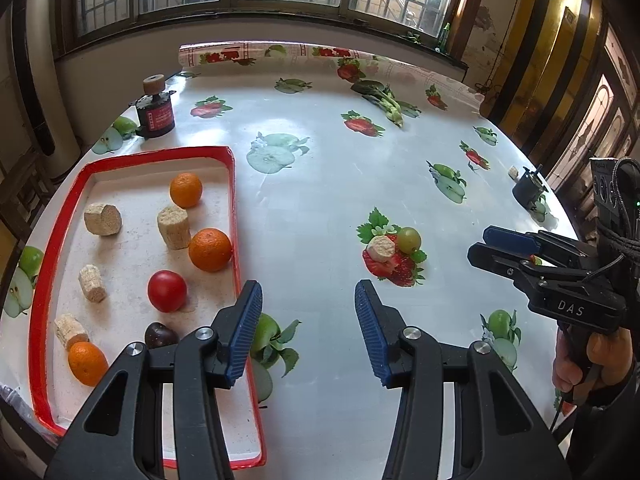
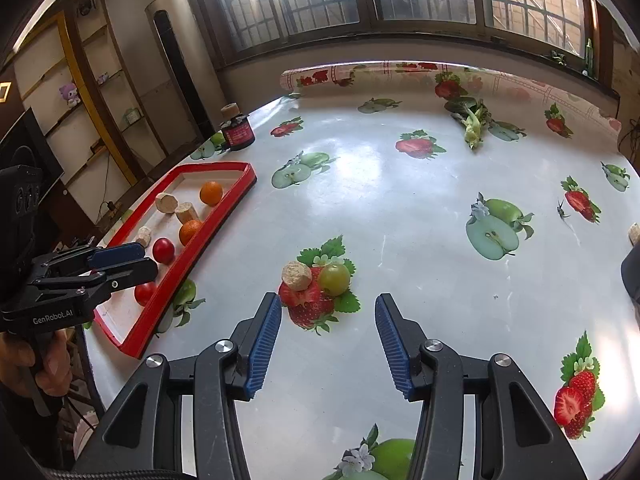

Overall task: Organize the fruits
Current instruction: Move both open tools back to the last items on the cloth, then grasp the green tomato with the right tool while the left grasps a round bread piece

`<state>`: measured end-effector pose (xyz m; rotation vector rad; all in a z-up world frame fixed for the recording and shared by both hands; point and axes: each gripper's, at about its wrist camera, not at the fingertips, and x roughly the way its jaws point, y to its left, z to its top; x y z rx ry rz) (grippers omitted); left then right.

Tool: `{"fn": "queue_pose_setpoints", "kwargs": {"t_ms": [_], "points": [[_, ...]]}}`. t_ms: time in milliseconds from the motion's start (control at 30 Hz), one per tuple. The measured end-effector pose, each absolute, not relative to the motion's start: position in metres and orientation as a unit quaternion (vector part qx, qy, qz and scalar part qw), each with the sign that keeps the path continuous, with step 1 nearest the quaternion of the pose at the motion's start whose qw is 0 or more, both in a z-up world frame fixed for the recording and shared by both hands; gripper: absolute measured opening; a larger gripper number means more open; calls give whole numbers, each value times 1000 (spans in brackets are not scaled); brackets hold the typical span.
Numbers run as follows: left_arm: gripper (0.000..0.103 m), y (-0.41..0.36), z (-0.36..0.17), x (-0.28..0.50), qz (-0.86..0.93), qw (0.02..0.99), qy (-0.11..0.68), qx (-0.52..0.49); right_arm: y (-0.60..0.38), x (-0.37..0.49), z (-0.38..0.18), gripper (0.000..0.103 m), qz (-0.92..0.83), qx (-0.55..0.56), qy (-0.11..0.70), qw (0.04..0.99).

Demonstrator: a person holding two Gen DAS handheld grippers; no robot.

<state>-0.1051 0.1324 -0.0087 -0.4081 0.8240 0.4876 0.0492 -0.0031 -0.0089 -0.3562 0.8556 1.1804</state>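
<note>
Blue ribbed pads of the left claw [image 1: 308, 332] fill the near edge of the left wrist view, jaws parted with nothing between them, hanging over the near right rim of a red-edged tray [image 1: 132, 154] and the bare surface [image 1: 312, 208] beside it. Inside the tray lie three oranges, the far one [image 1: 186, 190], a middle one [image 1: 210, 250] against the right rim and a near one [image 1: 87, 363], together with a red tomato [image 1: 167, 291], a dark plum [image 1: 160, 335] and several cork-like cylinders [image 1: 102, 219].

Out on the surface, well apart from the tray, a green grape [image 2: 334, 279] sits touching another cork piece [image 2: 296, 275], both on a printed strawberry of the fruit-patterned cloth. From the right wrist view the right claw [image 2: 328, 342] hangs just near of that pair, jaws apart and empty; a hand [image 1: 592, 360] holds its grip.

At the far left corner stands a small dark jar [image 1: 155, 114] with a cork on top, and a leafy green vegetable [image 1: 384, 100] lies near the far edge
</note>
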Motion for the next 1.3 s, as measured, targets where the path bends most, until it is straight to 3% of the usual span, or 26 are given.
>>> {"fn": "queue_pose_setpoints", "kwargs": {"t_ms": [733,767,833,967,1233,1300], "points": [[46,114,-56,-10,186,855,453,-172,-9,80,-28,51,523,-149,411,731],[45,115,-58,-8,183,854,455,-175,-9,81,-28,51,523,-149,412,731],[26,118,-64,-4,176,852,458,-182,-8,83,-30,51,523,-147,414,731],[16,122,-66,-8,166,854,454,-191,-3,85,-32,51,524,-146,416,728],[12,131,-59,-23,169,859,440,-198,30,74,-44,50,539,-164,421,711],[5,131,-56,-27,169,861,437,-197,41,73,-48,50,539,-169,426,707]]}}
